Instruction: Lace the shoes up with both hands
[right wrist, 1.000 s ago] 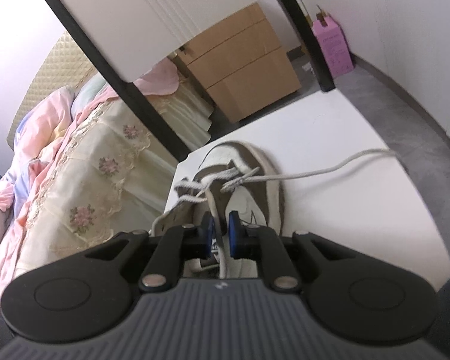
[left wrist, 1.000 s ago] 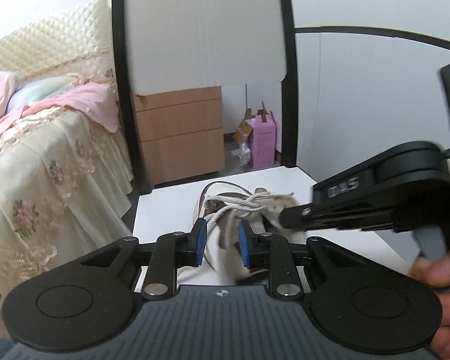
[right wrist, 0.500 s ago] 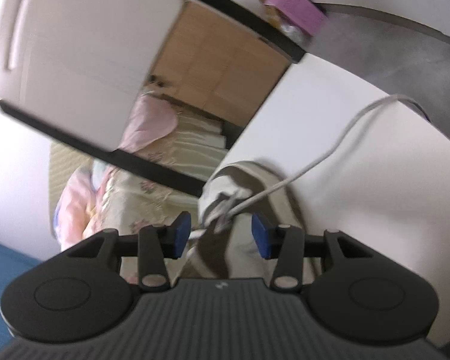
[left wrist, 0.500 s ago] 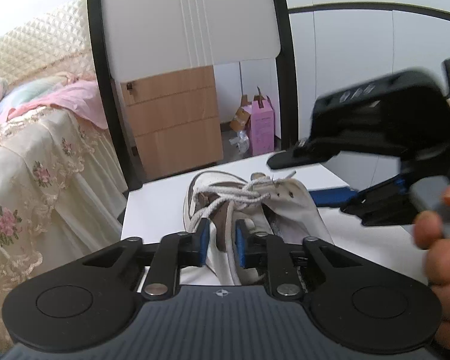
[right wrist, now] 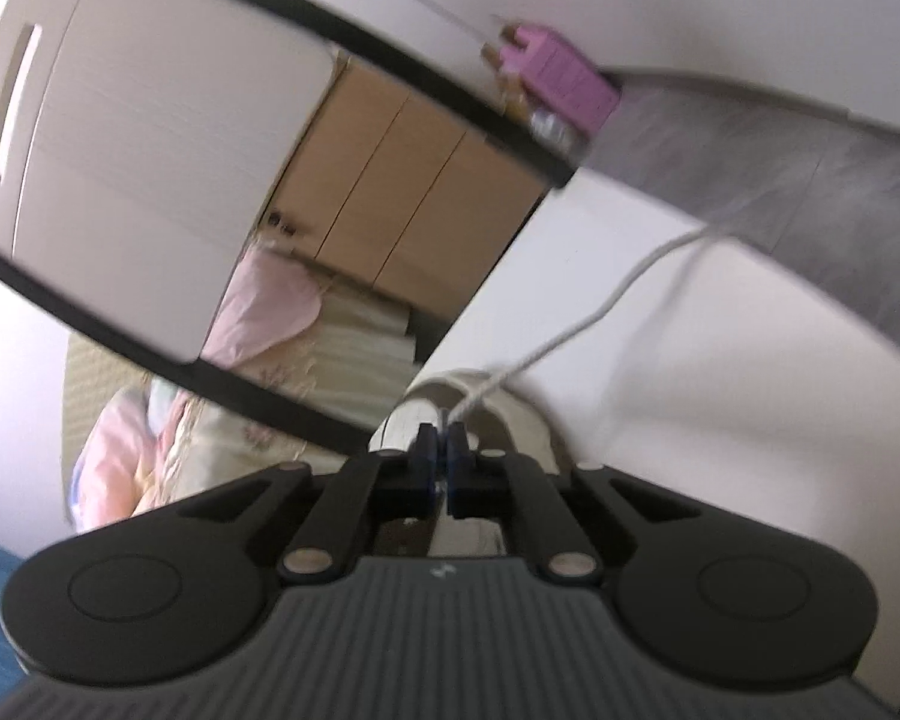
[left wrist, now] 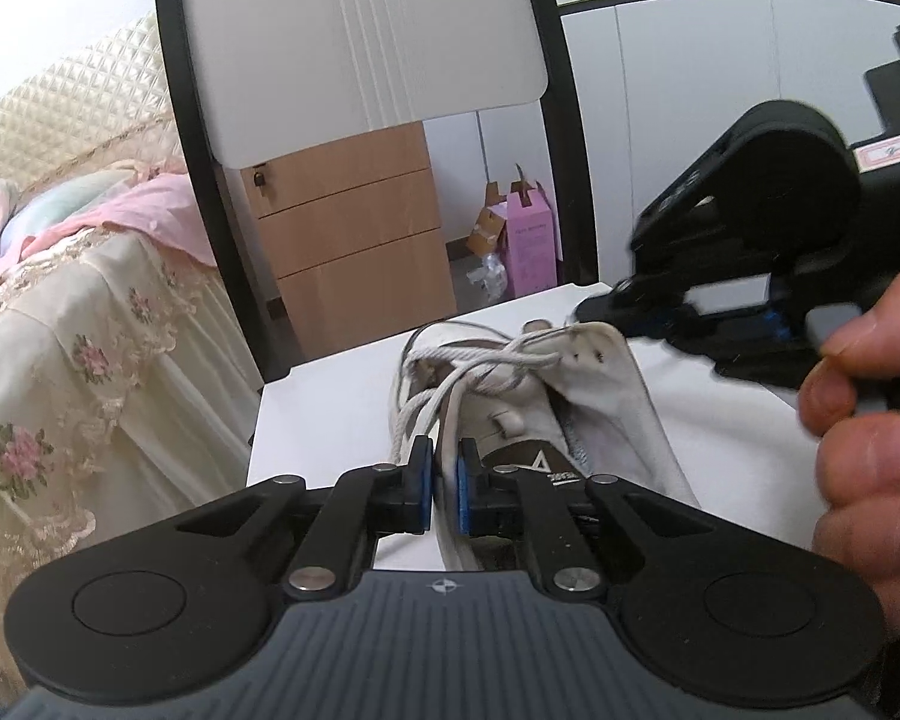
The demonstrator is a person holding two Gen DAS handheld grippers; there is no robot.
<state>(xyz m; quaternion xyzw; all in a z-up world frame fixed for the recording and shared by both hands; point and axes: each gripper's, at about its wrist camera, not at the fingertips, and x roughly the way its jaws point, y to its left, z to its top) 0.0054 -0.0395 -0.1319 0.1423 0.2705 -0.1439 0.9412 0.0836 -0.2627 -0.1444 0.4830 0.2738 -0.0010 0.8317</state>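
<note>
A white shoe [left wrist: 576, 414] with a grey-brown tongue and off-white laces [left wrist: 480, 366] sits on a plain white surface [left wrist: 330, 402]. Black tongs [left wrist: 444, 474] with blue pads frame it. Behind the shoe stands a light-brown wooden drawer unit [left wrist: 354, 234], with a pink-purple box [left wrist: 531, 240] to the unit's right. Left of the shoe, a cream bedspread [left wrist: 78, 360] carries pink floral embroidery and lace, topped by pink cloth [left wrist: 150, 210]. Above the shoe, a white panel [left wrist: 360, 42] is edged in black. The floor [right wrist: 810, 192] is mottled grey.
</note>
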